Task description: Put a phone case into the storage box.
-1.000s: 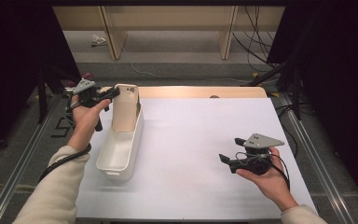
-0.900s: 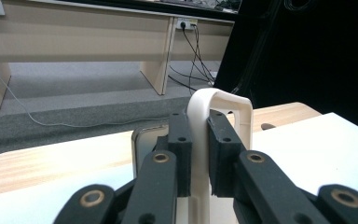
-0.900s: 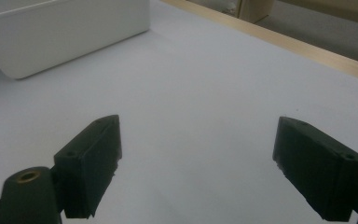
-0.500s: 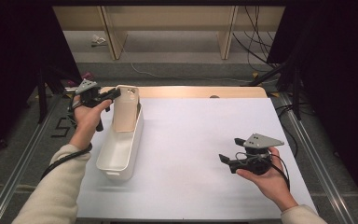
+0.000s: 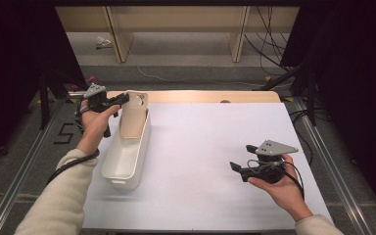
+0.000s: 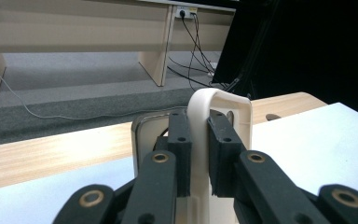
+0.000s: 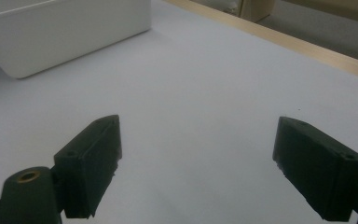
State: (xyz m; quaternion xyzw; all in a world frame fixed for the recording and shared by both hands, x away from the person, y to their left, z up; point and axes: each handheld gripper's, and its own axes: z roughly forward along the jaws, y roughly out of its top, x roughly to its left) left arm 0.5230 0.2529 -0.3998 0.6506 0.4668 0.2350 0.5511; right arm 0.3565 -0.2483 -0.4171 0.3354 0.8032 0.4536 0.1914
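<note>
The surface is white with a wooden strip along its far edge. Toward its left side lies a long white bin, running away from the person. A smaller white insert stands upright at the bin's far end, its top rising above the bin's rim.

The left gripper has its fingers closed narrow on the top edge of the insert; in the left gripper view one finger sits on each side of that thin curved wall. The right gripper rests well apart at the right, its fingers spread wide over bare surface, holding nothing.

As a judgement: the grasp on the insert is made, while whether it is coming out or going in cannot be told. The right hand has no part yet.
</note>
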